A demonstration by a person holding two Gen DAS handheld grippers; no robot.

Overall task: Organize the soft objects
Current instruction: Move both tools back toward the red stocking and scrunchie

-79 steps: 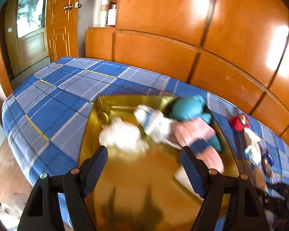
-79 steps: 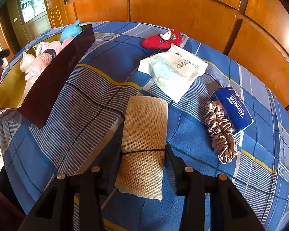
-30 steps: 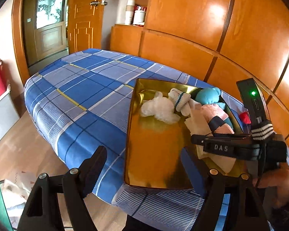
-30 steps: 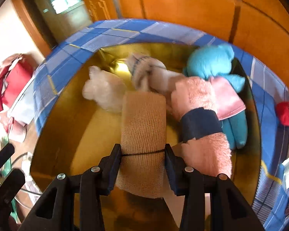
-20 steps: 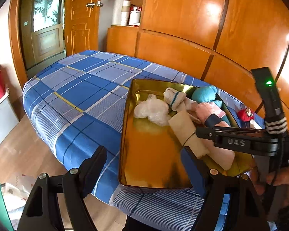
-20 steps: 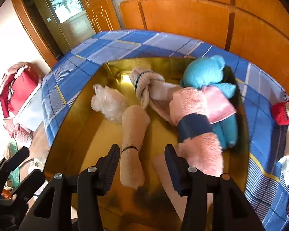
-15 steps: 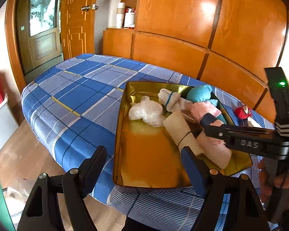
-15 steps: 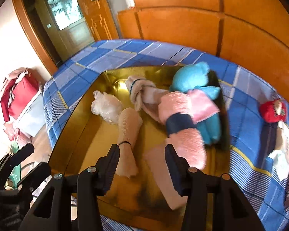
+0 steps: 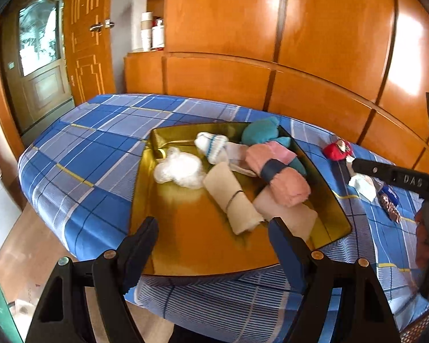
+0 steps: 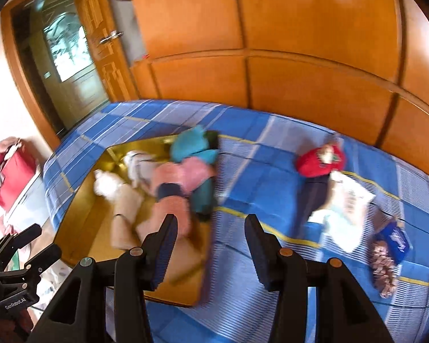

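A gold tray (image 9: 186, 245) lies on the blue plaid bed. In it are a beige rolled mesh cloth (image 9: 233, 200), a pink towel roll with a navy band (image 9: 277, 171), a teal plush (image 9: 260, 133), a striped white sock (image 9: 211, 143) and a white puff (image 9: 180, 168). My left gripper (image 9: 214, 245) hangs open and empty over the tray's near edge. In the blurred right wrist view, my right gripper (image 10: 210, 245) is open and empty above the tray's right rim (image 10: 206, 245). The beige roll (image 10: 124, 214) lies free to its left.
On the bed right of the tray lie a red plush (image 10: 320, 160), a white packet (image 10: 346, 205), a blue tissue pack (image 10: 394, 238) and a satin scrunchie (image 10: 383, 268). Wooden wardrobe panels (image 9: 329, 43) back the bed. A hand (image 9: 426, 245) is at the right edge. The floor drops off on the left.
My right gripper opened and left the beige roll lying in the tray, then rose and swung right toward the items on the bed. The left gripper drew back a little.
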